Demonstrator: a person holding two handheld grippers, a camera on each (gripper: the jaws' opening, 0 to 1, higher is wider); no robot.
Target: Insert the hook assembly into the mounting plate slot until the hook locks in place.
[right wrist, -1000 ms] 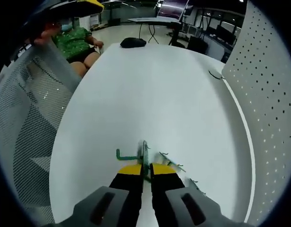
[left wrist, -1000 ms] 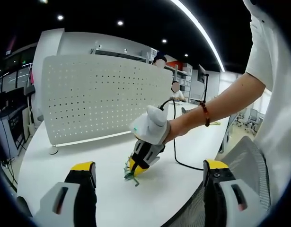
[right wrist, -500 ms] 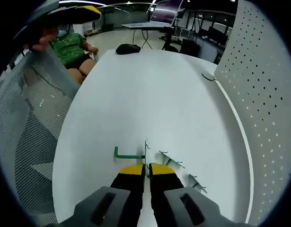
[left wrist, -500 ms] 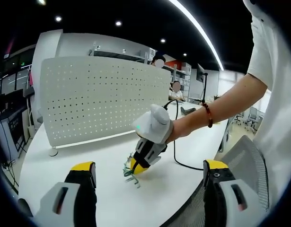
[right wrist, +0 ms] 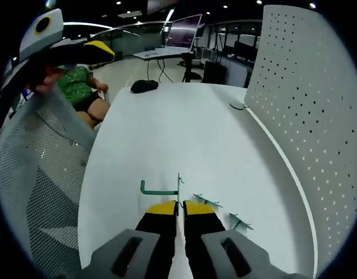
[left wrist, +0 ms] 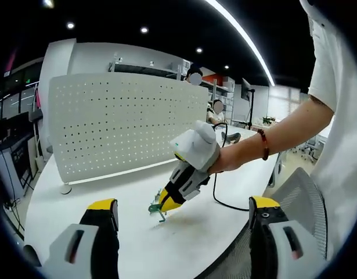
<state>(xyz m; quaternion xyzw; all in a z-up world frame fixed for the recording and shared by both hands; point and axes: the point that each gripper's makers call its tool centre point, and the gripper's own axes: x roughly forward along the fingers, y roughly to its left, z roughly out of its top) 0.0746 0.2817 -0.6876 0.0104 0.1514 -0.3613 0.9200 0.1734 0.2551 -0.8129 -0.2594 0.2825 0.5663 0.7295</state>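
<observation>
A mesh chair [right wrist: 42, 174] beside the white table [right wrist: 184, 128] (a black mouse [right wrist: 144, 86] on its far end).

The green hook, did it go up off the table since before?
Yes. In the left gripper view, the right gripper has lifted the green hook slightly off the table, toward the pegboard.

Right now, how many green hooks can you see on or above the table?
3. One green hook is clamped in the right gripper, lifted off the white table. Two more lie on the table beside it. Others may be hidden.
</observation>
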